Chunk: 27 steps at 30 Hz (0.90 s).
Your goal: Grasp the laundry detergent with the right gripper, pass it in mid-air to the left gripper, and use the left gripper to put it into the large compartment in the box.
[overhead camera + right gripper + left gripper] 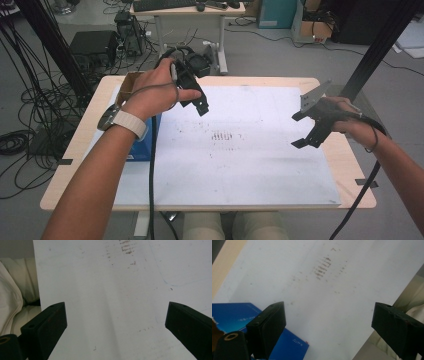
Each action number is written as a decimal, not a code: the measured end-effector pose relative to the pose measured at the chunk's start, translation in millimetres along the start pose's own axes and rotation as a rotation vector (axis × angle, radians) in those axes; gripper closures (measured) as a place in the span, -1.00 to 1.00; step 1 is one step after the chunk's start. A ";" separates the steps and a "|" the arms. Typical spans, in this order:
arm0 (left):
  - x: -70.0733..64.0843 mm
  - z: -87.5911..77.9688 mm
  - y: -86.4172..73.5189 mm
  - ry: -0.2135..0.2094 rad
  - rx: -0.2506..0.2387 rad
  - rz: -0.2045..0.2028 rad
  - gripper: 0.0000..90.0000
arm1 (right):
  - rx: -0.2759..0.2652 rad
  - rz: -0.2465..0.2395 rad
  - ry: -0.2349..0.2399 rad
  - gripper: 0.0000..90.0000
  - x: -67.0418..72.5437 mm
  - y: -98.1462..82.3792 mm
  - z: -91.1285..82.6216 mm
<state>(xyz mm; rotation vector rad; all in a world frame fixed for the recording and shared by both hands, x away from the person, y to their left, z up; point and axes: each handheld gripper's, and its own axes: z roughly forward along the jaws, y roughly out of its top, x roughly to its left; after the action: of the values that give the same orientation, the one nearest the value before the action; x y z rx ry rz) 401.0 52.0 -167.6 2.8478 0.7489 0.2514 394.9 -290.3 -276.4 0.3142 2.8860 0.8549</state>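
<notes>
A: Blue flat box (144, 145) lies at nine o'clock on the desk (90, 135), untouched, half under the left forearm; a brown cardboard piece (127, 85) sits beyond it at ten.

B: So nothing is picked up yet?

A: I'd say not. The left tool (197, 100) hangs above the white paper sheet (240, 160), jaws wide and empty. The right tool (306, 127) hovers at three o'clock, likewise wide, empty.

B: And the room?

A: Grey floor (280, 55), tangled cables (30, 110), another table (190, 12) at twelve.
</notes>
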 end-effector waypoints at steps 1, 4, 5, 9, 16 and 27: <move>-1.0 1.7 1.6 -0.001 0.005 0.015 -0.72 | -0.001 -0.007 0.001 -0.91 -0.4 -0.1 -0.7; -3.4 4.7 5.7 -0.005 0.006 0.034 -0.72 | -0.006 -0.014 0.001 -0.91 0.1 0.7 -1.8; -3.9 5.5 6.9 -0.005 0.011 0.037 -0.72 | -0.008 -0.008 0.001 -0.91 0.9 1.0 -1.9; -4.4 9.1 10.3 -0.001 0.012 0.043 -0.72 | -0.009 -0.007 -0.002 -0.92 0.9 1.1 -3.0; -1.6 14.5 11.3 -0.003 0.012 0.030 -0.72 | -0.009 -0.010 0.000 -0.91 1.1 0.6 -2.1; 0.2 16.9 12.7 -0.002 0.005 0.025 -0.72 | -0.009 -0.009 0.004 -0.91 -0.1 -0.1 -0.1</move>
<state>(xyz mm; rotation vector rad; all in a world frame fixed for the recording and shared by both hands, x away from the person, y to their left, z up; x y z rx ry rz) 410.7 39.0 -181.2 2.8630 0.7155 0.2502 394.9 -290.5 -276.4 0.2991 2.8842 0.8683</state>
